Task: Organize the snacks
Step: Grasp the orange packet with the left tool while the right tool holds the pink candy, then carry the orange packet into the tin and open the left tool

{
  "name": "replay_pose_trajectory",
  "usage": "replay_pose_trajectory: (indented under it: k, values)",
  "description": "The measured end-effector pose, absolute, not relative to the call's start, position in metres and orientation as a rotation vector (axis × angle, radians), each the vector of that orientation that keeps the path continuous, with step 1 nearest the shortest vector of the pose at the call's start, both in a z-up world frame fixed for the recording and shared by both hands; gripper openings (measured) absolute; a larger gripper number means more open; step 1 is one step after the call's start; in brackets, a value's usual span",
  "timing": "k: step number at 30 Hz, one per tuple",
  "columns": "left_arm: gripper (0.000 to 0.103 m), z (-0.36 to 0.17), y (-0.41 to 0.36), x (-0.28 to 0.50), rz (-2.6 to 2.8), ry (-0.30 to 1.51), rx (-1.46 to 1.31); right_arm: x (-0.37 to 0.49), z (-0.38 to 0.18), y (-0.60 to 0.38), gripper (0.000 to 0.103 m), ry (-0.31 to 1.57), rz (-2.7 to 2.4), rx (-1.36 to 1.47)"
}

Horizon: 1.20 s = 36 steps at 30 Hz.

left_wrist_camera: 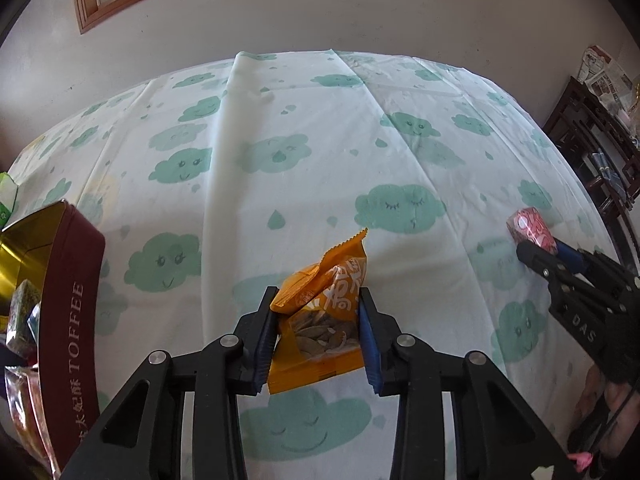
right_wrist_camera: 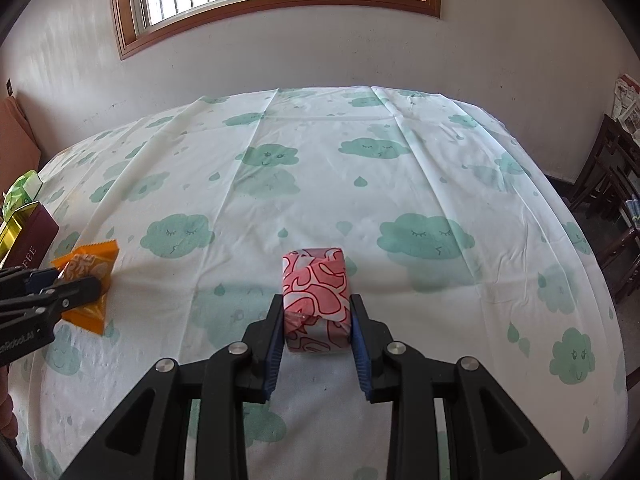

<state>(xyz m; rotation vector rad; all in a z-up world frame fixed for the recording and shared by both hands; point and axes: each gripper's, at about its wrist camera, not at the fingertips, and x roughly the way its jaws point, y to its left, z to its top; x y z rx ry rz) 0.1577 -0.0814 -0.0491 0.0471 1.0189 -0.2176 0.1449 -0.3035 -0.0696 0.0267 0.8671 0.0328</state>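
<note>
Left gripper (left_wrist_camera: 318, 332): squeezing the orange bag (left_wrist_camera: 320, 320) by its sides, over the cloth (left_wrist_camera: 248, 208).
Right gripper (right_wrist_camera: 316, 336): clamping the pink pack (right_wrist_camera: 316, 300) tight, just above the cloth.
Tin (left_wrist_camera: 70, 320): sitting at the left edge, already part full of snacks.
Slip risk: holding the puffy bag only by its soft sides, so maybe sliding out on the way.
Bump risk: maybe catching the tall bag on the tin's rim.

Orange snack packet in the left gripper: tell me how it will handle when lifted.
The orange snack packet is crinkled film, so probably floppy and bending between the left gripper. It looks puffy with loose pieces, so likely light. The glossy film might slip.
</note>
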Motion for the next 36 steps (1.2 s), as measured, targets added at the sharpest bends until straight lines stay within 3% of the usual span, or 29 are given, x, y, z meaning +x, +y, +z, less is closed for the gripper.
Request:
replay_pose_trajectory:
  k: [36]
  values:
    - [0.032, -0.007, -0.022, 0.084, -0.177, 0.949, 0.05, 0.145, -0.07, -0.301, 0.031, 0.87, 0.023, 0.007]
